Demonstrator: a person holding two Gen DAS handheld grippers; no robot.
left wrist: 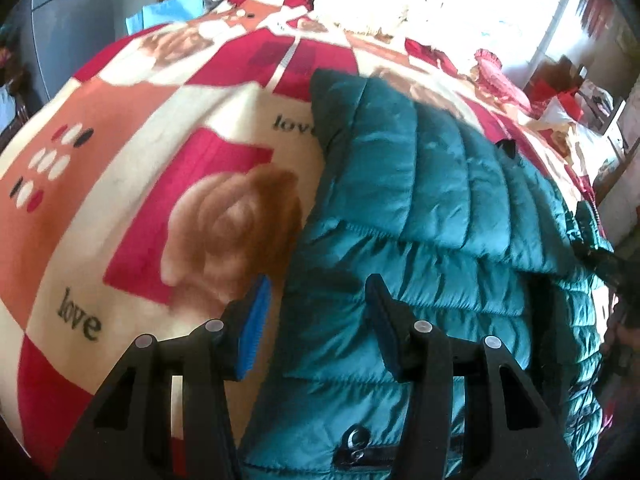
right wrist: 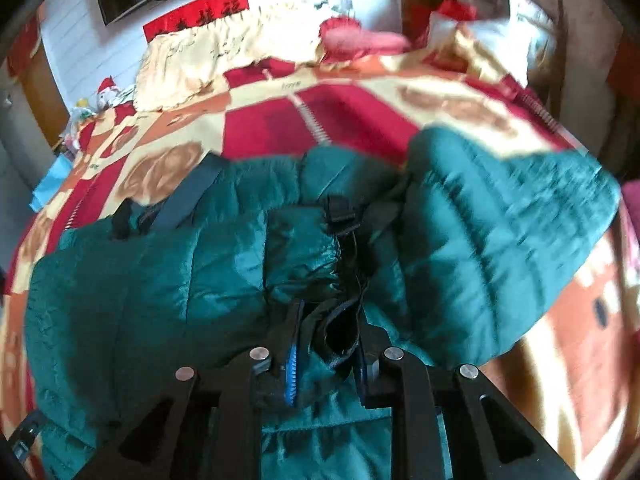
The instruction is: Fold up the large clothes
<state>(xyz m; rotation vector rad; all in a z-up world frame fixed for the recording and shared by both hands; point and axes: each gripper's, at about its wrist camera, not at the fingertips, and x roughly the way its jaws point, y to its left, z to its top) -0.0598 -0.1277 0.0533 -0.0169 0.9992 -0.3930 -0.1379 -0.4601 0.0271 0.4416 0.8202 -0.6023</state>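
Note:
A teal quilted puffer jacket [left wrist: 420, 216] lies on a red, cream and orange bed blanket [left wrist: 132, 184]. In the left wrist view one sleeve is folded across the body. My left gripper [left wrist: 316, 312] is open and empty, hovering over the jacket's left edge near a snap button [left wrist: 354, 438]. In the right wrist view the jacket [right wrist: 160, 272] is bunched, with one sleeve [right wrist: 500, 232] lifted and blurred. My right gripper [right wrist: 326, 320] is shut on a fold of jacket fabric with black cords [right wrist: 344, 320] between its fingers.
Cream pillows [left wrist: 360, 0] and a pink frilled cushion [left wrist: 500, 76] lie at the head of the bed. Toys [right wrist: 104, 96] and a blue bag [right wrist: 48, 188] sit at the bed's far left. Cluttered furniture [left wrist: 592, 104] stands beside the bed on the right.

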